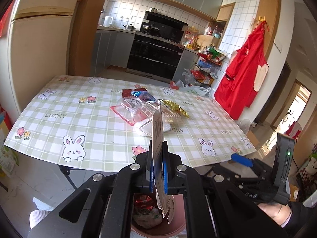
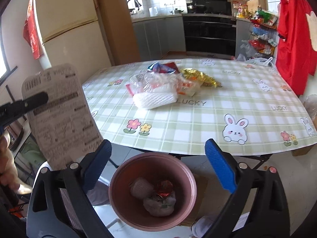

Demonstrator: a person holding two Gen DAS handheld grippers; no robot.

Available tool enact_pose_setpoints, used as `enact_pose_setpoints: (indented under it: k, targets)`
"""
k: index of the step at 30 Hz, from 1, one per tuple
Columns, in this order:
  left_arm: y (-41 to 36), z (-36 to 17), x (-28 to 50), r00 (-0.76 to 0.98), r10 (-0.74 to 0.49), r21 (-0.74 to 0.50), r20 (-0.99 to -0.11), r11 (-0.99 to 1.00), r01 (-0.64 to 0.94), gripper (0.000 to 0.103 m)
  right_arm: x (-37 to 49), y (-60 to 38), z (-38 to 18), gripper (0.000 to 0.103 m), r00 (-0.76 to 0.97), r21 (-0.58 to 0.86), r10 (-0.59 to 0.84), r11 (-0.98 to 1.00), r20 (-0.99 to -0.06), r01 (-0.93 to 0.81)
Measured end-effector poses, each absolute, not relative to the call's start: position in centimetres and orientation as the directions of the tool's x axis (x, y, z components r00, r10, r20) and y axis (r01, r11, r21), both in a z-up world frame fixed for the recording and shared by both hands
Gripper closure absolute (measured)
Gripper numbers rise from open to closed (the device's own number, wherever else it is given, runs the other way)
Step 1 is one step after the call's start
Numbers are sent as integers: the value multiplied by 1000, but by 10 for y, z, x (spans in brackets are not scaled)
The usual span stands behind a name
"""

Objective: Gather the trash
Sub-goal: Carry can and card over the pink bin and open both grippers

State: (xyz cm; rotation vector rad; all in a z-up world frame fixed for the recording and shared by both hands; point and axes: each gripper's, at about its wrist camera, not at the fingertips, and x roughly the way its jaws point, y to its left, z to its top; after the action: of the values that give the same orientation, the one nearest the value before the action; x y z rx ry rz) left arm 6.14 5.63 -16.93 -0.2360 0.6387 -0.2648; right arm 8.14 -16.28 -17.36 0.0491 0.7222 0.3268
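Viewing from the left wrist: the left hand-held gripper (image 1: 158, 165) clamps a printed card (image 1: 158, 138) edge-on, long axis vertical, directly above the pink bin (image 1: 158, 231). Viewing from the right wrist: the right hand-held gripper (image 2: 158, 163) is released, empty; wrappers (image 2: 158, 85) lie ahead on the surface (image 2: 198, 123).

A red apron (image 1: 240, 73) hangs on the wall; a cream fridge (image 2: 67, 23) stands left — black oven (image 1: 156, 53) behind.
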Motion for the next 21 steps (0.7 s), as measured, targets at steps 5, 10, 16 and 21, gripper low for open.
enact_pose_setpoints:
  k: [5,10,16,21]
  targets:
    - [37,-177,58,740,-346,-284,-577,934,215,96,74,-172,-164,6,748,141,282,958,-601,-248]
    - [18,-182,59,699,-389,-285,-600,920,268,96,73,-178,-163,6,760,153,274,962,-590,-228]
    - [3,-196,68,640,-439,-305,-631,898,316,45,76,-184,-167,6,752,170,270,963,-602,-210]
    - [19,-197,70,675,-388,-304,-627,920,246,34,75,-183,-168,6,751,171,274,962,-601,-214]
